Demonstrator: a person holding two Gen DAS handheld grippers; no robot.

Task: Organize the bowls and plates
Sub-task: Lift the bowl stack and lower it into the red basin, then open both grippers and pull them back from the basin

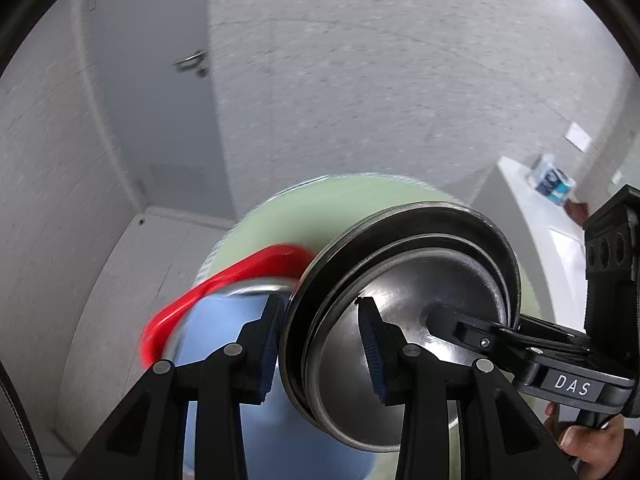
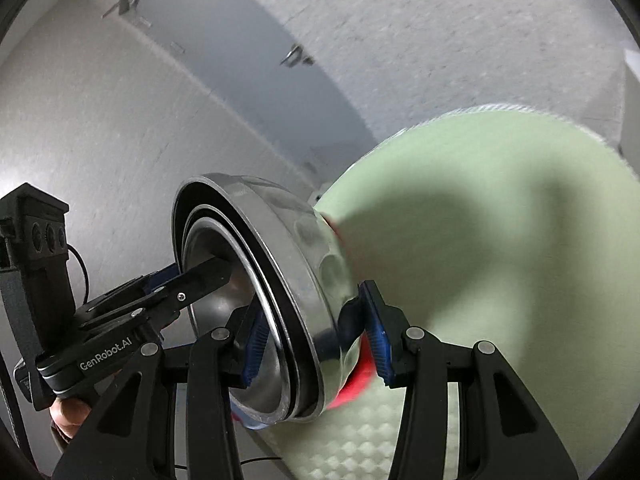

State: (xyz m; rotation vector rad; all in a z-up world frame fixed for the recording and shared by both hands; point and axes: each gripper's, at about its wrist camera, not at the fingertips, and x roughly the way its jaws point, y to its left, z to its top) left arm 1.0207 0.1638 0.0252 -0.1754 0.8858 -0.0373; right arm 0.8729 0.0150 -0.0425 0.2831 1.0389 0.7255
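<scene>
Stack of nested steel bowls [image 1: 404, 312]: at least 3 rims are visible one inside another, and the stack is tipped on its side, carried clear of any surface, with the open mouth facing the left wrist camera.

Left gripper [image 1: 324, 344]: jaws narrow and clamped on the near rim of the bowl stack, 1 blue pad [image 1: 272, 344] on the outer wall, the other inside the bowl. It is holding the stack.

Right gripper [image 2: 316, 340]: jaws narrow and clamped on the opposite rim of the same stack [image 2: 280, 280], 1 pad inside the mouth, the other against the outer wall. In the left wrist view this gripper [image 1: 444, 320] reaches into the bowl from the right, with a hand [image 1: 592, 440] on its grip.

Behind the bowl stack: a round pale green mat [image 2: 460, 220] with a quilted pattern along its lower part, blurred. A red rimmed item [image 1: 224, 284] shows between the stack and the mat; its shape is too blurred to identify.

Further behind the stack: a grey speckled floor [image 1: 380, 80], a grey door with a lever handle [image 1: 192, 62], and to the right a white desk [image 1: 520, 184] with a blue-and-white package [image 1: 552, 180] on it.
</scene>
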